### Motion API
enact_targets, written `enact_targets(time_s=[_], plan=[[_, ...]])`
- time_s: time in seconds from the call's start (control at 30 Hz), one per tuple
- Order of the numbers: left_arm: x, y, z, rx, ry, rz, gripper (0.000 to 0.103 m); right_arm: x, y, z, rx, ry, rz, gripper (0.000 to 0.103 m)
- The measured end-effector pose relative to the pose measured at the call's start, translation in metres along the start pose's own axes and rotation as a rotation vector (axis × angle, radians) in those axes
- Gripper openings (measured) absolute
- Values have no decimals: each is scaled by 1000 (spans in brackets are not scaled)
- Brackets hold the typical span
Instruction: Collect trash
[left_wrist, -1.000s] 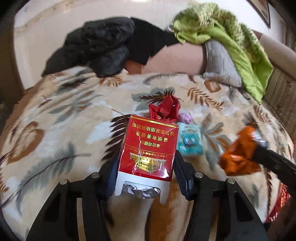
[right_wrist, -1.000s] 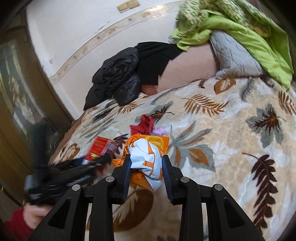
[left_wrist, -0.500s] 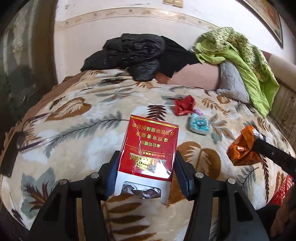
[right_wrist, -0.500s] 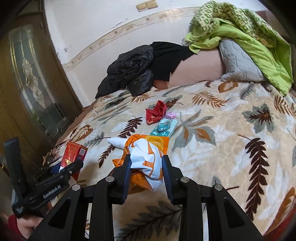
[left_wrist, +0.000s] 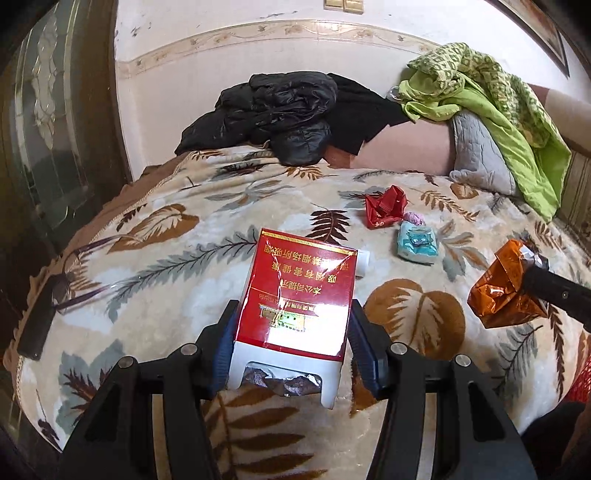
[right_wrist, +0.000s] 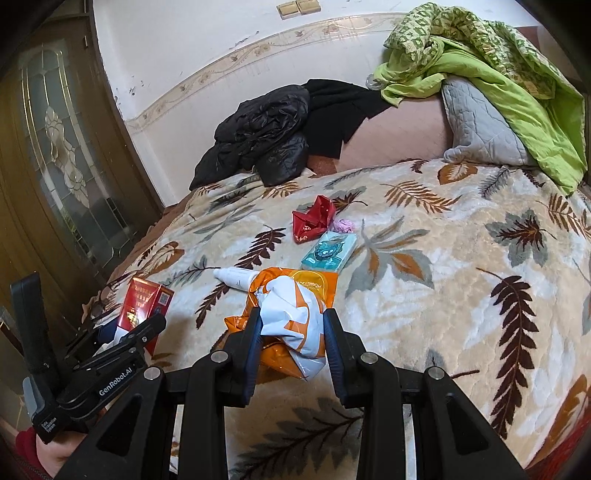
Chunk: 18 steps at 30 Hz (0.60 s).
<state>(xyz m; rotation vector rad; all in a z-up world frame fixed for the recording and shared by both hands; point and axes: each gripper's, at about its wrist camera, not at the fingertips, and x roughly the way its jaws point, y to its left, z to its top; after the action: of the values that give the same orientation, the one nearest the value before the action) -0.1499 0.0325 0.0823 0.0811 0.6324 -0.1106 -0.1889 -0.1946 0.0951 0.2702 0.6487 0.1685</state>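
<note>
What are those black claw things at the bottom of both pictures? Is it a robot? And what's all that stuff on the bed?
No robot. A person holds a grabbing tool in each hand, and each tool carries a camera looking along its two fingers. So one picture comes from the left tool, the other from the right tool. The left tool grips a red cigarette pack. The right tool grips a crumpled orange and white wrapper. They hang over a bed with a leaf-pattern blanket. On it lie more trash: a crumpled red paper, a small purple wad, a teal tissue pack and a white tube.
</note>
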Motion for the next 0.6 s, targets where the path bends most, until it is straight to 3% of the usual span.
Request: enact_targets(time_s=[0.6], plan=[[6, -6, 0, 35, 11, -3, 56, 5, 1, 1, 3, 12, 7, 35]])
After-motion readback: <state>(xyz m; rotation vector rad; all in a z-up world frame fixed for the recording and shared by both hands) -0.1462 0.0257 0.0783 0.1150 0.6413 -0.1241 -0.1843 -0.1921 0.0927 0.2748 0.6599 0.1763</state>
